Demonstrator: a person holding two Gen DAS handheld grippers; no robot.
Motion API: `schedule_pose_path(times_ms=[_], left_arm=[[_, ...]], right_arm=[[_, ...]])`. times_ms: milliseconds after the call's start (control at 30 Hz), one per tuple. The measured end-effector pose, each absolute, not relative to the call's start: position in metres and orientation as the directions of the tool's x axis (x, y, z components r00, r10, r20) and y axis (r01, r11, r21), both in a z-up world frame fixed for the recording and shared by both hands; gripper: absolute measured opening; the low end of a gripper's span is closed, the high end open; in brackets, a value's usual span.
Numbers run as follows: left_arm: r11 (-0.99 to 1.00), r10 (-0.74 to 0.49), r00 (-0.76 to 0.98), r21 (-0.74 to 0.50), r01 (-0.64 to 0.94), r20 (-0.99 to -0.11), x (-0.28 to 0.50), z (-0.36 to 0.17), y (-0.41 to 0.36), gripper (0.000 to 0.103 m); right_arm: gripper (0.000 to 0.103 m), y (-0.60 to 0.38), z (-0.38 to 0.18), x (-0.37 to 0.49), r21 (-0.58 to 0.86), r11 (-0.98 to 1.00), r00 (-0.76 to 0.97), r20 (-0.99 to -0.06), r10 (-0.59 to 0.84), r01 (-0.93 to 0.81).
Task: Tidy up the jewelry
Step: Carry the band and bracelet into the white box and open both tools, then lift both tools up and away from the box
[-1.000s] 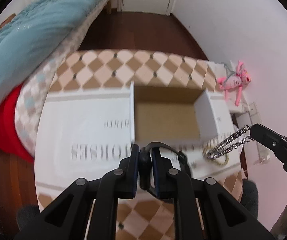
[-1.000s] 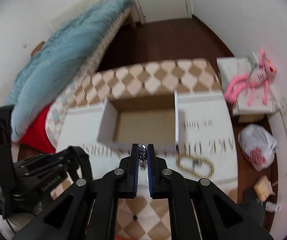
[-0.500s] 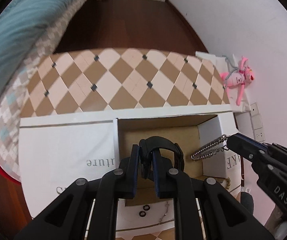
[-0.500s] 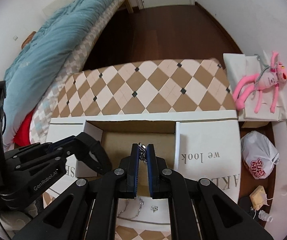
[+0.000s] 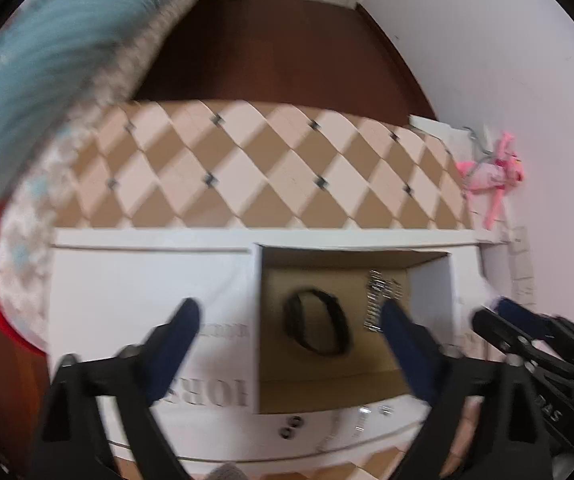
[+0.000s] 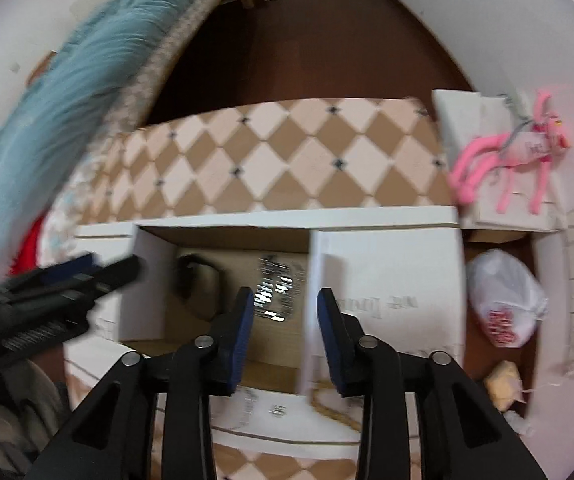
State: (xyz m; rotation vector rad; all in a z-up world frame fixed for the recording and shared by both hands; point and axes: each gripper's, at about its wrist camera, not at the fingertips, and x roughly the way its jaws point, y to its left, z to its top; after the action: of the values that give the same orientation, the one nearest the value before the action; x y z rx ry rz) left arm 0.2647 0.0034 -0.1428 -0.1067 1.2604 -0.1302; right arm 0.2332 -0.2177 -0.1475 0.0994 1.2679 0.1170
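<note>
An open white cardboard box [image 5: 431,292] with a brown floor sits on a checkered table. A black watch band [image 5: 316,326] lies on the box floor, and a silver chain [image 5: 379,296] lies to its right. In the right wrist view the band [image 6: 199,286] and the chain [image 6: 275,292] lie in the same box [image 6: 327,264]. My left gripper [image 5: 289,318] is wide open and empty above the box. My right gripper [image 6: 285,300] is open and empty above the chain, and it shows at the right in the left wrist view [image 5: 503,316].
Small earrings [image 5: 291,432] and other small pieces lie on the white flap near me. A gold chain [image 6: 327,406] lies on the flap under my right gripper. A pink plush toy [image 6: 515,152] and a white plastic bag [image 6: 503,300] are at the right. A bed with a teal blanket [image 6: 87,80] is at the left.
Both grippers have opened. The black band has dropped from my left gripper and the silver chain from my right gripper onto the box floor.
</note>
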Motion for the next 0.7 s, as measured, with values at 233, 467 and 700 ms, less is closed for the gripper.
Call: schedule_pose_path(times_ms=[233,467,700], left_arm=[[0.999,0.0,0.393,0.012,0.03,-0.92,0.234,-0.153,0.005,0.101],[0.998,0.052,0.381,0.061,0.011,-0.923,0.215,-0.172,0.007,0.102],[0.999,0.033,0.404,0.037,0.004,-0.914,0.199,-0.162,0.006,0.102]], right_arm=[[0.094,-0.21,-0.165,0.207,-0.029,0.999,0.317,-0.948,-0.019,-0.025],[0.102,-0.198,-0.183,0.193,-0.063,0.998,0.336,-0.941,-0.053,-0.018],[0.102,-0.194,-0.178,0.187,-0.058,0.998,0.363,-0.93,-0.054,0.0]])
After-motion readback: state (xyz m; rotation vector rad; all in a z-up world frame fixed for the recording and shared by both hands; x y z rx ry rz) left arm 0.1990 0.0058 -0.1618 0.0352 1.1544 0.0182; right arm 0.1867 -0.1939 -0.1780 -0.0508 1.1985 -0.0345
